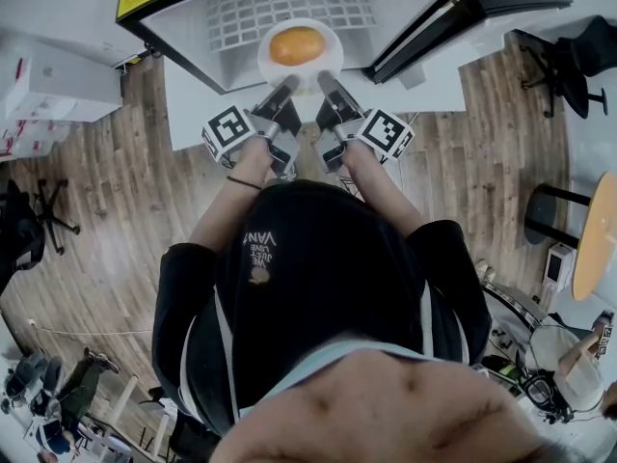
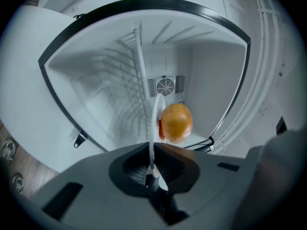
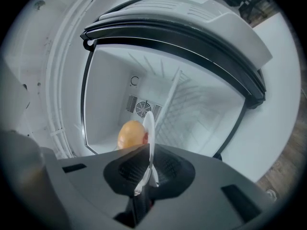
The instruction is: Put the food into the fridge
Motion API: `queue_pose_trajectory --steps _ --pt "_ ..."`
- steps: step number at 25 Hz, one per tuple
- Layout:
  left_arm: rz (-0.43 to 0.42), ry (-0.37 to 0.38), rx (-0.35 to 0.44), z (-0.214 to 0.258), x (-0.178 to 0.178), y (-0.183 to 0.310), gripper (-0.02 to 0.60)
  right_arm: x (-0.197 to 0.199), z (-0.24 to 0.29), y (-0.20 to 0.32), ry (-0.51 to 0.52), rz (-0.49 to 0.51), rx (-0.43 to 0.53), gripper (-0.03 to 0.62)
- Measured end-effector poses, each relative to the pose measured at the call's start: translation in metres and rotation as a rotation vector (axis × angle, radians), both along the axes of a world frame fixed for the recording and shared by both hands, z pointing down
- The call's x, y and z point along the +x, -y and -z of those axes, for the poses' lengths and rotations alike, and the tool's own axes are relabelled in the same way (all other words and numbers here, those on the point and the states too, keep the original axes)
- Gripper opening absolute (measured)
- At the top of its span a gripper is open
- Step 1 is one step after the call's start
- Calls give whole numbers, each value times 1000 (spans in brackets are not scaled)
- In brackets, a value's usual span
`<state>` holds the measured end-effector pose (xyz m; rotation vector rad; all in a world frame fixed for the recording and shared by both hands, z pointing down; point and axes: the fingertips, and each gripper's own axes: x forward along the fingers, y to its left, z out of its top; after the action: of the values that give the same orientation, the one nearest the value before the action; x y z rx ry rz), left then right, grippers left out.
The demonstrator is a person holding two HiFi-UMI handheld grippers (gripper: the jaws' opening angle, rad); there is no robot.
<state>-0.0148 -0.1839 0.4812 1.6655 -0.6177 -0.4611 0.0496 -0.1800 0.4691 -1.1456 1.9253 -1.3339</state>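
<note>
A white plate [image 1: 328,44] carries a round orange-brown piece of food [image 1: 297,45] and is held level at the mouth of the open white fridge [image 1: 193,37]. My left gripper [image 1: 286,87] is shut on the plate's near-left rim. My right gripper [image 1: 325,80] is shut on the near-right rim. The left gripper view has the plate [image 2: 154,123] edge-on between the jaws of the left gripper [image 2: 152,174], with the food [image 2: 176,122] just right of it. In the right gripper view the plate [image 3: 150,126] runs into the right gripper [image 3: 147,176], and the food [image 3: 130,134] lies left.
Inside the fridge are a wire shelf [image 1: 289,8] and a round fan vent [image 2: 165,86] on the back wall. Its black-edged door [image 1: 434,27] stands open at the right. White boxes [image 1: 53,85] sit at the left, and a stool [image 1: 554,205] and round table [image 1: 596,234] at the right.
</note>
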Motion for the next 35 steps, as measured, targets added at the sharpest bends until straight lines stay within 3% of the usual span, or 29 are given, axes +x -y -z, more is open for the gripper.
queue_pose_trajectory --steps 7,11,15,26,30,35 --pt "-10 9 8 2 2 7 32 0 4 7 12 -6 17 21" --pt "-16 10 13 5 2 11 32 6 -3 7 -23 -31 -36 21" --pt "-22 5 10 7 3 13 32 3 7 12 16 -24 14 21" --pt "-30 8 11 7 5 16 32 10 -2 12 -13 -52 -25 21" --pt "-29 3 8 7 6 17 32 6 5 15 39 -45 15 21" --pt "-29 -4 14 9 7 19 32 9 4 16 30 -57 7 21"
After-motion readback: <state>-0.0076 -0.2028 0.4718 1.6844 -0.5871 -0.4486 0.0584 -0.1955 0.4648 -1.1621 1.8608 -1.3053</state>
